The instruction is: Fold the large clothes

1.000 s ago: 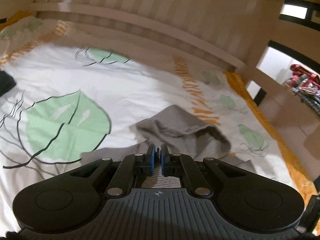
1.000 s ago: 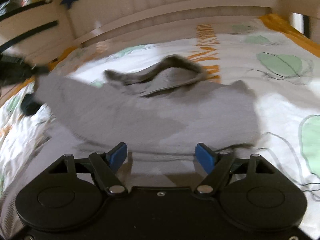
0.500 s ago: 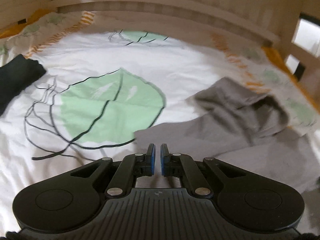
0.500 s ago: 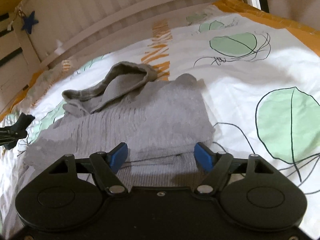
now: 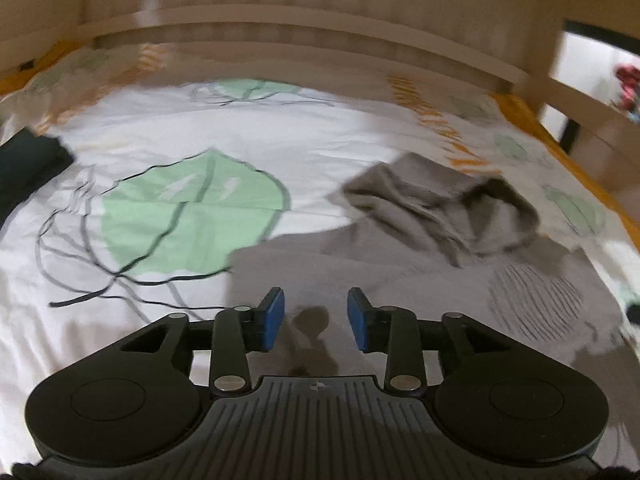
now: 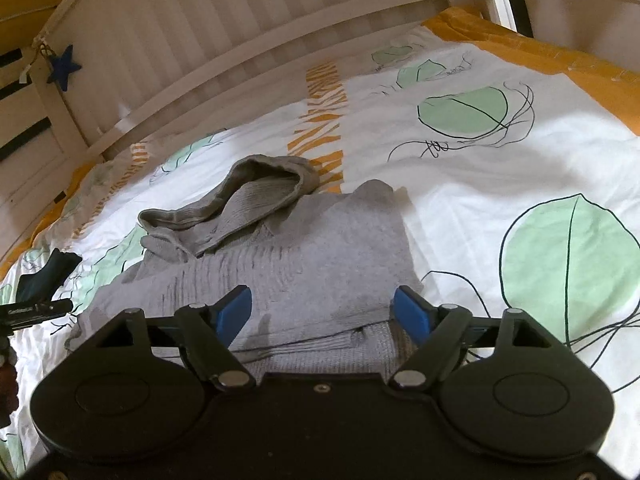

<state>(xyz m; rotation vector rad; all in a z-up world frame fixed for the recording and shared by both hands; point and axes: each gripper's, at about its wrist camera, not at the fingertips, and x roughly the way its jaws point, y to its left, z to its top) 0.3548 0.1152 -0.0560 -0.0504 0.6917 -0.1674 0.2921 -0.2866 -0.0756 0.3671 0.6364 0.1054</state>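
Grey hoodie (image 6: pixel 320 256) flat on bed (image 6: pixel 500 168), hood away from you; both grippers, L (image 5: pixel 316 318) & R (image 6: pixel 326 314), fingers apart, empty, over its near edge.

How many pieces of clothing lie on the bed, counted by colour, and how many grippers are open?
Grey knitted hooded sweater: 1
Dark folded garment, at the bed's edge: 1
Open grippers: 2, the left gripper and the right gripper
Total: 2 pieces of clothing, 2 grippers, on the leaf-printed white bedcover.
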